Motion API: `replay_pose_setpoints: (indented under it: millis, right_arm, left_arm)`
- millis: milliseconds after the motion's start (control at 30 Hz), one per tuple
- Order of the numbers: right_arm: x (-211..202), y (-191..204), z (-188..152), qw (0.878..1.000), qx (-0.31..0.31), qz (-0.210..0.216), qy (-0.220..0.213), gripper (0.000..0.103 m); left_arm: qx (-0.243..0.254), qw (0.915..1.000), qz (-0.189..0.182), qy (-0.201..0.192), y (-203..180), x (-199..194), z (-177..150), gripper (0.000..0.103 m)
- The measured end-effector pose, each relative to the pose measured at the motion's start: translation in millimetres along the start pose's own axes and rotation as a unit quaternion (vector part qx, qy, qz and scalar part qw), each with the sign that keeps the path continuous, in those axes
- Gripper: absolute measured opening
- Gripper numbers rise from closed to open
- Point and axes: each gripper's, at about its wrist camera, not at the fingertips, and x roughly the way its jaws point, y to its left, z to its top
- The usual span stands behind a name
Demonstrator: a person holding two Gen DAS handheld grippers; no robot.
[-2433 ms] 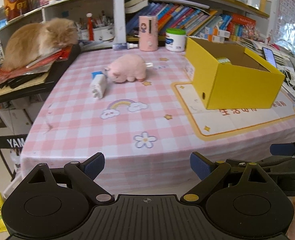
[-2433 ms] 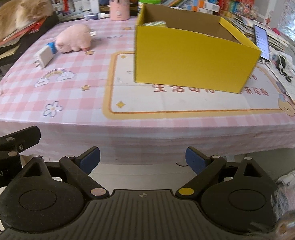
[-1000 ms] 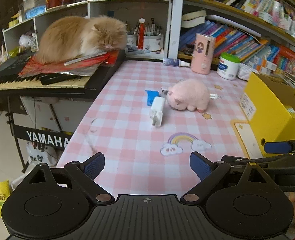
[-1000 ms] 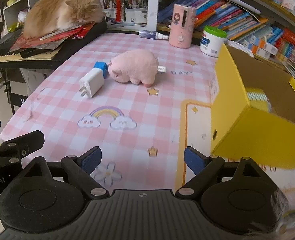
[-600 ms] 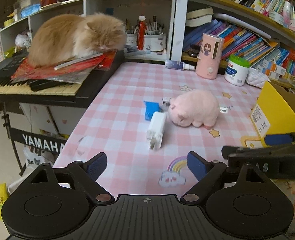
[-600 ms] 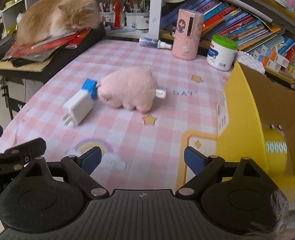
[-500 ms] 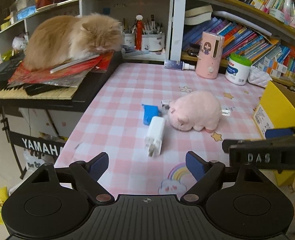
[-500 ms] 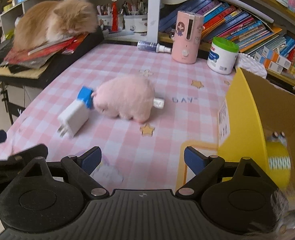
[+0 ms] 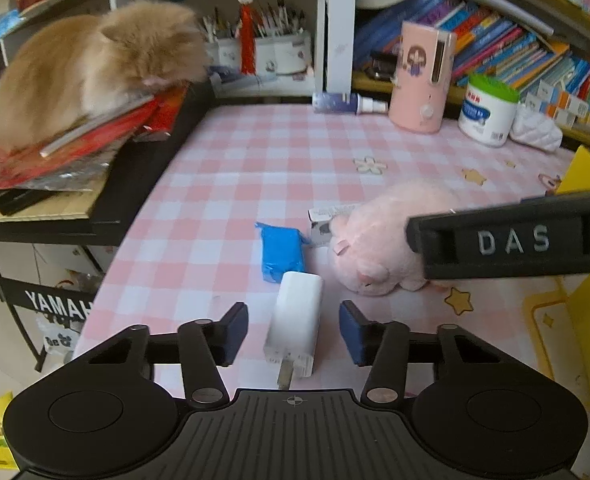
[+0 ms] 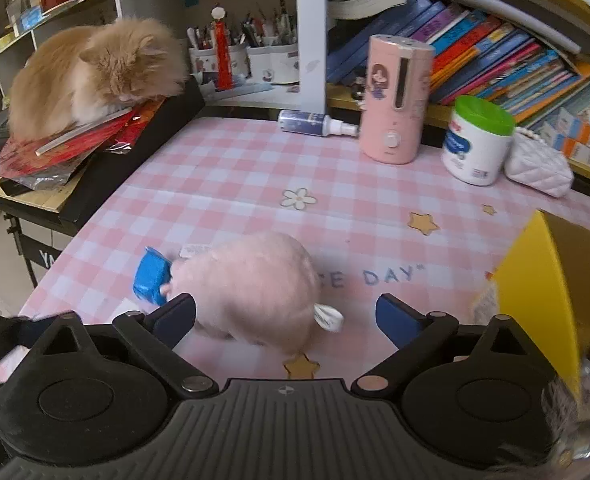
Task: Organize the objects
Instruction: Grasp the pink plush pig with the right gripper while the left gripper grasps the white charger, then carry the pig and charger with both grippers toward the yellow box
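Both grippers now over targets: left gripper (image 9: 293, 334) closing around white charger (image 9: 295, 334), pads not touching; right gripper (image 10: 285, 320) opening astride pink plush pig (image 10: 255, 284). Grasps look imminent.

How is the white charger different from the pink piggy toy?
The white charger is a hard, smooth block with metal prongs; the pink piggy toy is soft, round and fluffy. The charger is slimmer than the plump piggy. The charger lies between the closing left tongs, untouched; the piggy sits between the opening right tongs. Both rest on the pink checked tablecloth.
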Motion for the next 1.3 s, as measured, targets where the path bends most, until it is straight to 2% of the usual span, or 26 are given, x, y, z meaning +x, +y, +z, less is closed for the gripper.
replay_pose_setpoints:
  millis: [100,167,200,533,767,1000,1033,1300]
  right_arm:
    - [12,4,7,1.000,-0.004,0.011,0.008,0.101]
    - [20,7,10,1.000,-0.010,0.016,0.013,0.103]
    - [23,9,11,1.000,-0.014,0.018,0.015,0.103]
    - [58,21,16,0.998,-0.032,0.033,0.051,0.103]
    - [68,23,13,0.997,-0.031,0.043,0.053,0.101]
    - [47,16,10,0.998,-0.015,0.048,0.039,0.084]
    - [41,13,9,0.998,-0.009,0.044,0.034,0.078]
    - [-9,-3,-8,0.999,0.027,0.028,0.006,0.077]
  left_arm:
    - [0.000,0.9999,-0.004,0.012,2,11,1,0.038]
    - [-0.001,0.9998,-0.008,0.020,3,16,0,0.026]
    - [-0.001,0.9996,-0.013,0.024,4,18,0,0.025]
    - [-0.017,0.9994,-0.018,0.025,13,7,-3,0.025]
    - [-0.030,0.9992,-0.027,0.004,19,-9,0,0.024]
    - [-0.041,0.9979,-0.048,-0.019,21,-30,0,0.024]
    - [-0.042,0.9976,-0.050,-0.022,21,-34,-1,0.024]
    - [-0.054,0.9956,-0.063,-0.044,21,-65,-14,0.024]
